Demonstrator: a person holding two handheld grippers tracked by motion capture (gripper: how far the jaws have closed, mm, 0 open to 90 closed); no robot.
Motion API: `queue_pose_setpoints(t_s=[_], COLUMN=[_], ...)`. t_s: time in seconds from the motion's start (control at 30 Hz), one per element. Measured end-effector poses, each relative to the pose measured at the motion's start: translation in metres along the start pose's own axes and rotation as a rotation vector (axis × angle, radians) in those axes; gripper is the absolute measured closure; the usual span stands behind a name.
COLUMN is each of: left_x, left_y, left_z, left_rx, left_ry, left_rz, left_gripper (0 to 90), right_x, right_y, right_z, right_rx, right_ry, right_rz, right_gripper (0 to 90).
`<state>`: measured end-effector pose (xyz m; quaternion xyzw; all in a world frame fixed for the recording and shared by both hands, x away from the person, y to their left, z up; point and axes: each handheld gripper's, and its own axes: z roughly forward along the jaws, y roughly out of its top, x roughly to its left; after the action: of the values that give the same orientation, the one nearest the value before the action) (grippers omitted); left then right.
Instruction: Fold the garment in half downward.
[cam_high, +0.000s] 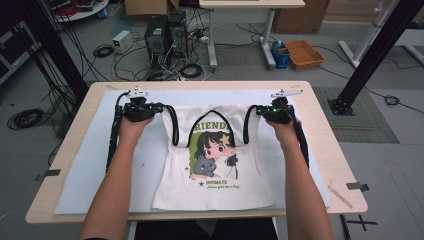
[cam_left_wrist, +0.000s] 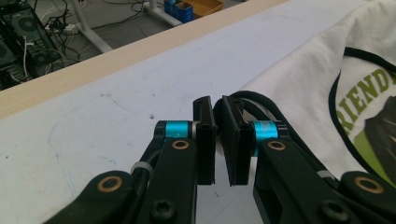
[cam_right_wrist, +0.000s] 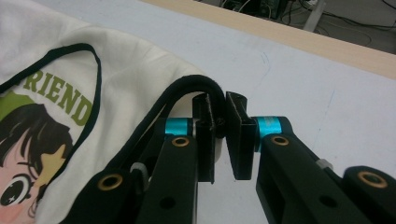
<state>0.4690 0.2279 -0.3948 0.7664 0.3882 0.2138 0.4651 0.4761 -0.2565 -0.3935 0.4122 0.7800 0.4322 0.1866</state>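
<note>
Each tool is clenched on a black strap: the left tool (cam_left_wrist: 218, 140) on the left strap (cam_left_wrist: 261, 103), the right tool (cam_right_wrist: 219, 140) on the right strap (cam_right_wrist: 187, 88). The top (cam_high: 210, 165) hangs from them towards the person, its hem on the counter (cam_high: 320, 115). This looks like the lifting step of a fold; next calls for moving both tools evenly.

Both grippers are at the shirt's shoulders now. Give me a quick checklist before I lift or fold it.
1. Left gripper shut on the black-trimmed left shoulder strap: ok.
2. Right gripper shut on the right shoulder strap: ok.
3. Both grips level with each other across the white tank top, seen from the high view: ok.
4. Shirt body flat, print facing up, hem near the table's front edge: ok.
5. Fabric on the white mat, not hanging off: ok.
6. How much cloth each pair of jaws holds beyond the trim: cannot tell.
</note>
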Motion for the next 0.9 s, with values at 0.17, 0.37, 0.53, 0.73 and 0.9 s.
queue_pose_setpoints(t_s=[0.17, 0.37, 0.53, 0.73, 0.9], left_x=[-0.004, -0.010, -0.018, -0.030, -0.043], left_y=[-0.006, -0.010, -0.012, -0.016, -0.021], left_z=[-0.010, -0.023, -0.036, -0.050, -0.063], left_rx=[-0.018, -0.040, -0.056, -0.073, -0.102], left_ry=[-0.016, -0.031, -0.059, -0.089, -0.109], left_rz=[0.000, 0.007, 0.023, 0.052, 0.089], left_gripper=[83.7, 83.6, 83.6, 83.6, 83.5], right_x=[0.004, 0.011, 0.019, 0.027, 0.034], right_y=[-0.009, -0.015, -0.019, -0.026, -0.037], right_z=[-0.008, -0.021, -0.035, -0.050, -0.059], right_rx=[-0.014, -0.037, -0.054, -0.083, -0.101], right_ry=[0.021, 0.036, 0.057, 0.075, 0.097], right_rz=[-0.001, -0.016, -0.046, -0.072, -0.088], right_gripper=[83.7, 83.6, 83.6, 83.5, 83.4])
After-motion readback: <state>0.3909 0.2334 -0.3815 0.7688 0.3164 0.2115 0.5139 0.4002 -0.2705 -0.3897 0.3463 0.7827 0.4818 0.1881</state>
